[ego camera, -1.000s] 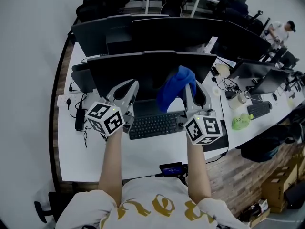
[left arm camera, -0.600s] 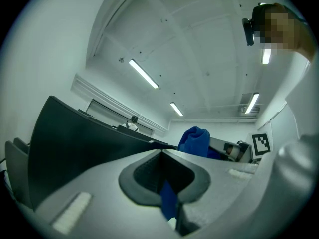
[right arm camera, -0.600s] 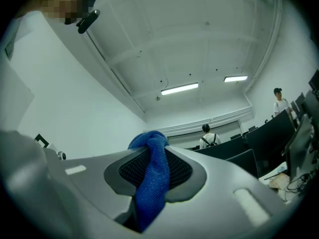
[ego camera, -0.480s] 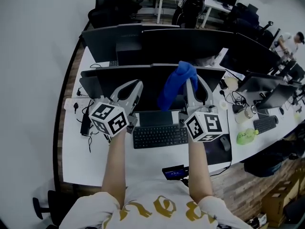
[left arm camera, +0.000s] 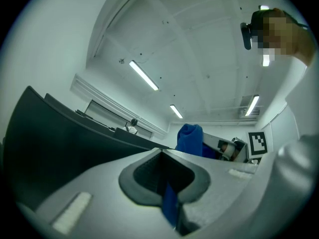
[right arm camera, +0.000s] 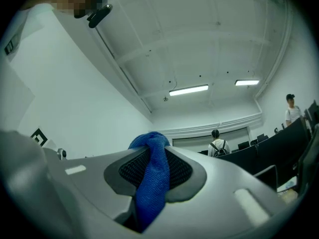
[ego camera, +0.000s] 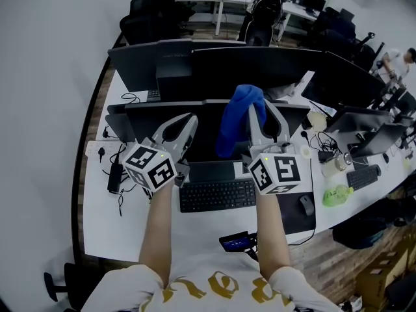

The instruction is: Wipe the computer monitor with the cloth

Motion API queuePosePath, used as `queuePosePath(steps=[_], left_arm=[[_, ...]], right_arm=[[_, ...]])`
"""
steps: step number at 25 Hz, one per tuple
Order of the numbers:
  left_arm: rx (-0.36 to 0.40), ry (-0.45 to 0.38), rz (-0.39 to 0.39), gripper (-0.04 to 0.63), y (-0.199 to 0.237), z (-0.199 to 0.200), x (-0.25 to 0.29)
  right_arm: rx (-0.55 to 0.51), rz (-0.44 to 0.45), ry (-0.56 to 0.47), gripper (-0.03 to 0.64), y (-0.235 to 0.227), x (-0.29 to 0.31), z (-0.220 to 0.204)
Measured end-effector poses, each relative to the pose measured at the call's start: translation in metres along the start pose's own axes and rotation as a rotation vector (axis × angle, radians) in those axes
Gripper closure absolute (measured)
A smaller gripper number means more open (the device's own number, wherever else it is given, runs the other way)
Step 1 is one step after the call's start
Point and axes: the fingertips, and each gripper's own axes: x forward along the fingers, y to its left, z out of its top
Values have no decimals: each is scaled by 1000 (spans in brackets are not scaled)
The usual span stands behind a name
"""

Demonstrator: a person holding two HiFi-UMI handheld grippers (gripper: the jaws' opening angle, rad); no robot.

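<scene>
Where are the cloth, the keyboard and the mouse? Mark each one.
cloth (ego camera: 235,122), head view, middle of its hanging fold
keyboard (ego camera: 218,195), head view, middle rows of keys
mouse (ego camera: 307,205), head view, its top

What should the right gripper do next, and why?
Probably press the cloth onto the monitor and sweep sideways: the right gripper clamps it up at the monitor's top edge, and contact with the screen is not evident.

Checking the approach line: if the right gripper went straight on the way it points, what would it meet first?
Probably nothing near: the right gripper, shut on the blue cloth, points up above the monitor toward the ceiling, though depth is unclear.
</scene>
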Motion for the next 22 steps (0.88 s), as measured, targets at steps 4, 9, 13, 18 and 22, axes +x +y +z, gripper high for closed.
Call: queuePosePath(steps=[4,9,13,18,22], left_arm=[[6,1,-6,594,-2,-1,10],[4,11,-17,594,0,-6,18],[4,19,-11,594,3,-10,19],[1,19,-6,594,7,-12,19],[-1,18,4,594,12,-14,19]], right_arm=[[-24,20,3,510,2,12,-2],[-69,45,19,511,8,28,-6],[-122,62,36,511,13,39,-5],[-175,110,40,511,31,50,2],[-340,110,184,511,45,67,-18]])
